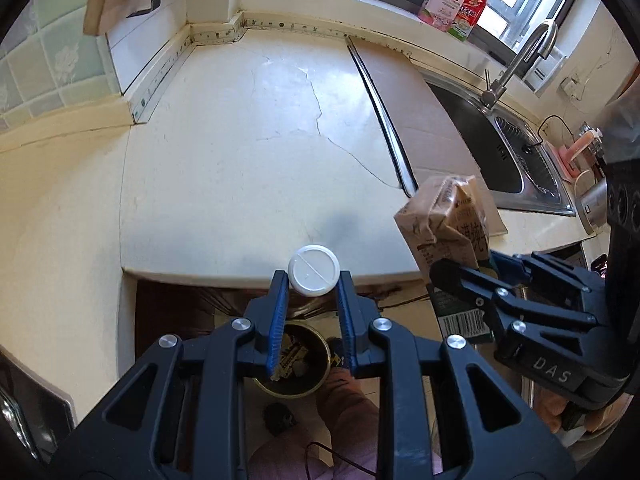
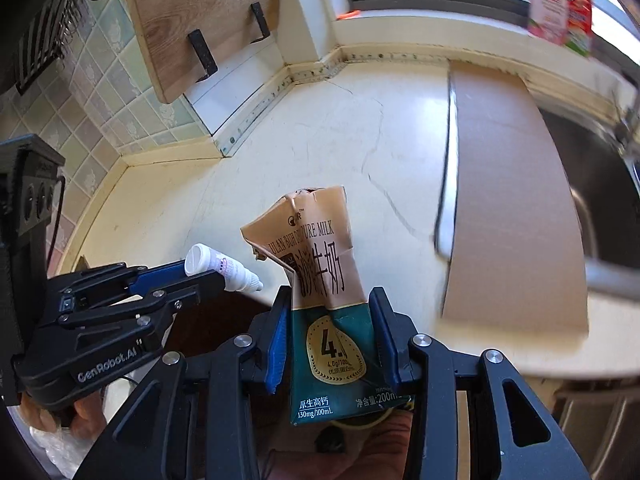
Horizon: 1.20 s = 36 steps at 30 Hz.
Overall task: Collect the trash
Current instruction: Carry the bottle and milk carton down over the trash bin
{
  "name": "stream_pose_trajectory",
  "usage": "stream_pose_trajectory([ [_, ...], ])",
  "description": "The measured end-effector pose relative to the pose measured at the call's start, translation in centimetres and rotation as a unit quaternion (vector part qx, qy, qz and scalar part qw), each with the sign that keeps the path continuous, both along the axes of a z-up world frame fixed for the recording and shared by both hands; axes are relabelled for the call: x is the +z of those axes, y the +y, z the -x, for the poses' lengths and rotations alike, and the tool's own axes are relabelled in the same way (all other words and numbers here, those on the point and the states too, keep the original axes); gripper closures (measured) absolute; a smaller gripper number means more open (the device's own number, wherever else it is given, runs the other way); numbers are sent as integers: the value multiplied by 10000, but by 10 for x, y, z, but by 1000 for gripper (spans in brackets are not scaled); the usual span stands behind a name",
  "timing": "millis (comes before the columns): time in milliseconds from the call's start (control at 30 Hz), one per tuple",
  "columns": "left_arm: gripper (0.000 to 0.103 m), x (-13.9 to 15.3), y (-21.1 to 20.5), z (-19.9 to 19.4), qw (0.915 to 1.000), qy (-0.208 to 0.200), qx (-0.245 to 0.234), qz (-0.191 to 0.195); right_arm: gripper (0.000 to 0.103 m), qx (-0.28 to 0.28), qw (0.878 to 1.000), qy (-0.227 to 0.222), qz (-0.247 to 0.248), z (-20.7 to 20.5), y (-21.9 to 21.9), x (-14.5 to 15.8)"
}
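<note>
Our left tongs [image 1: 313,280] are clamped narrow on a small white bottle [image 1: 314,270], seen cap-first from the left wrist and side-on from the right, where its nozzle points toward the carton. Our right tongs [image 2: 330,308] grip a crumpled milk carton [image 2: 320,280] at a middling width, pads pressed on its green lower half, its torn brown top standing upright. Both tongs point steeply down, side by side, at the front edge of the desk [image 1: 240,140].

Below the left tongs, past the desk edge, we see a round bin [image 1: 294,364] on the floor with scraps already in it. The bottle hangs roughly above it; whether the carton does too, we cannot tell.

The desk looks bare of loose trash. Only a brown mat [image 1: 420,120] lies on it, beside the sink [image 1: 508,152], with two cleaner bottles [image 1: 456,0] on the window sill.

We judge the picking up done for these two items; what is left is to drop them into the bin.
</note>
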<state>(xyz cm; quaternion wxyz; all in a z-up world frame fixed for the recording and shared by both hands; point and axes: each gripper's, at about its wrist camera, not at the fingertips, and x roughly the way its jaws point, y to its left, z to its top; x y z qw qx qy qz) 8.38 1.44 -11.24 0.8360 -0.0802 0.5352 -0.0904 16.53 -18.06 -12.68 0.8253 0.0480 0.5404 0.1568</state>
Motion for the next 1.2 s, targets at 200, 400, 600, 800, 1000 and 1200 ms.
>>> stream_pose_trajectory([
  [200,82,-23,-4,51,9999,69,-29,-94,65,-343,9986,361,158,87,-6,-22],
  [400,82,-66,-20,74,9993,271,26,-273,65,-561,9955,737,223,139,-12,-65],
  [600,82,-126,-31,88,9965,668,341,-381,65,-708,9910,1123,187,164,-19,-121],
  [800,82,-202,-37,102,9910,1068,684,-427,65,-640,9896,1288,100,185,-22,-177],
  [1000,82,-278,-34,112,9870,1250,907,-451,65,-674,9851,1582,28,197,-18,-248],
  [1200,82,-354,-26,113,9806,1497,1158,-501,65,-780,9794,1862,-63,202,-8,-317],
])
